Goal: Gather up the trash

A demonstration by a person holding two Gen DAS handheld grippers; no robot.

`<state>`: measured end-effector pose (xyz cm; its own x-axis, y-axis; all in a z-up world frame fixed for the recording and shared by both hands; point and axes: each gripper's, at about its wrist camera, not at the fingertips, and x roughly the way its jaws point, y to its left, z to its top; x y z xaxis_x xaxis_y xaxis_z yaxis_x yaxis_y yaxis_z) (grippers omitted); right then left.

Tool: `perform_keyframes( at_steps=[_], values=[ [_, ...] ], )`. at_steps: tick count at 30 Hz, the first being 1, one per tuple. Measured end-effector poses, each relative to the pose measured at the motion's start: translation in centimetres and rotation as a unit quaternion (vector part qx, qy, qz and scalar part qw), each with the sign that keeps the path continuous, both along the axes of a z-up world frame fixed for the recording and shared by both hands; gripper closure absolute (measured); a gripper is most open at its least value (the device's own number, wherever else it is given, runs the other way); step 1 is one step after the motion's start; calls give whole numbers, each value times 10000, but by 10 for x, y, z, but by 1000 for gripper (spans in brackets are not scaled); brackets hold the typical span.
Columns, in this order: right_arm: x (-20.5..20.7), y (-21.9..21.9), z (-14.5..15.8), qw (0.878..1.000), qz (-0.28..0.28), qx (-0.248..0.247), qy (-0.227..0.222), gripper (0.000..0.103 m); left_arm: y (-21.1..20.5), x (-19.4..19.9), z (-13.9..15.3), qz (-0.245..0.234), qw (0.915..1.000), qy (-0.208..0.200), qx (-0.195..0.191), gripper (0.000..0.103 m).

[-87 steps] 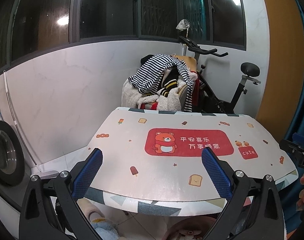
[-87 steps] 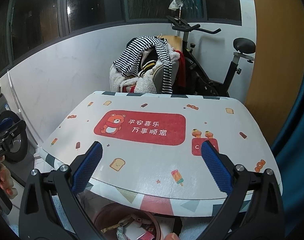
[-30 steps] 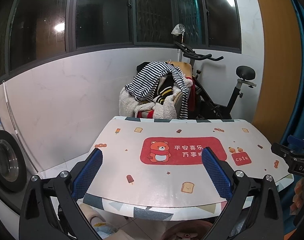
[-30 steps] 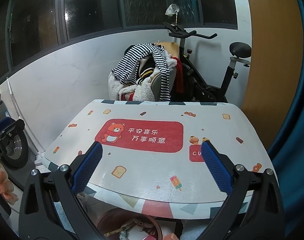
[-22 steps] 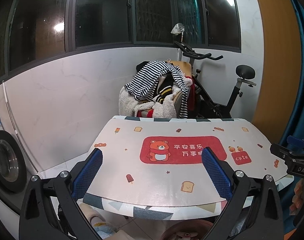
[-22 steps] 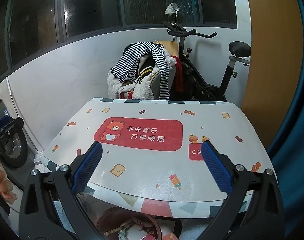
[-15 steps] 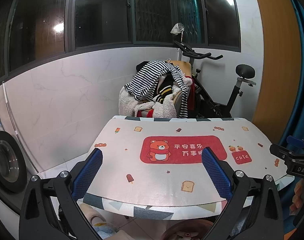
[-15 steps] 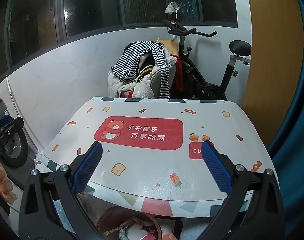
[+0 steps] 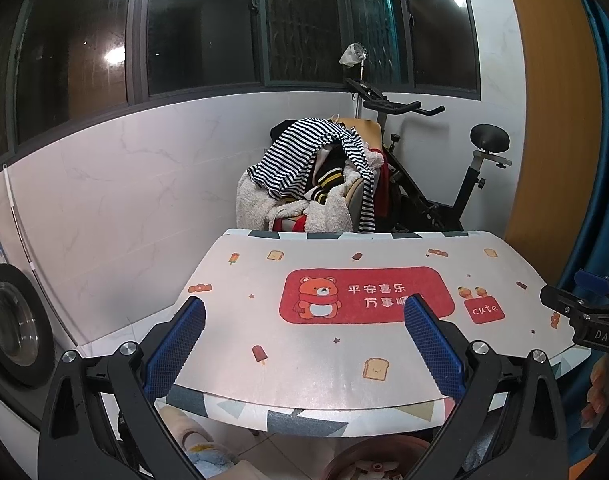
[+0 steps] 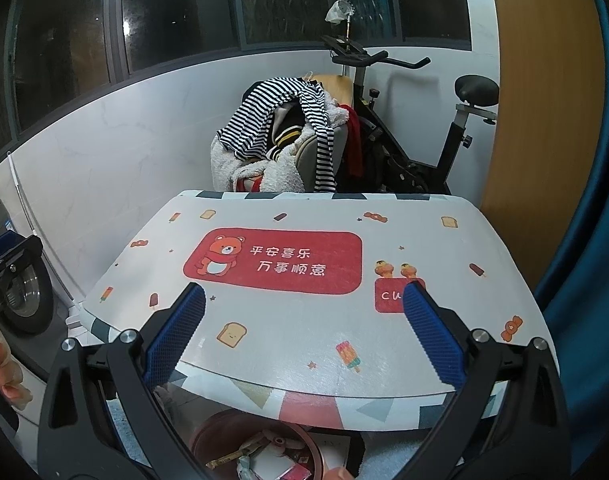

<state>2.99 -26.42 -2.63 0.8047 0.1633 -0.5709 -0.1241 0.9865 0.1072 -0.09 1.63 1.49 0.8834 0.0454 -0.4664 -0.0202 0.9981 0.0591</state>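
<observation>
Left wrist view: left gripper (image 9: 304, 316) spread wide, nothing between its blue pads (image 9: 175, 346), held above the near edge of the table (image 9: 344, 368). Tabletop bears a printed cover with a red bear panel (image 9: 364, 296) and small toast and ice-lolly motifs. Beyond the far edge, a chair heaped with clothes (image 9: 308, 176), a striped top uppermost; an exercise bike (image 9: 444, 184) just beside it on the right. Washing machine door (image 9: 14, 332) at far left. At the right edge, part of the right gripper (image 9: 588, 316), fingertips of a hand below it. Under the table's near edge, the rim of a reddish bin (image 9: 368, 456).

Right wrist view: right gripper (image 10: 304, 312) likewise wide apart and empty, above the table's near edge. Below the edge stands the bin, with trash (image 10: 264, 456) inside: paper scraps and a pinkish packet, details too small to tell. Left gripper partly visible at the left edge with fingers beneath. Clothes chair and bike behind the table.
</observation>
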Motion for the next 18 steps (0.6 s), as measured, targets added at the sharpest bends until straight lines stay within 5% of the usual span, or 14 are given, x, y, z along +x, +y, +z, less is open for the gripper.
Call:
perform_keyframes(
  at_steps=[18],
  values=[
    [-2, 2, 0, 9999, -60, -48, -71, 6, 0, -3, 2, -61, 9999, -108, -24, 6]
  ],
)
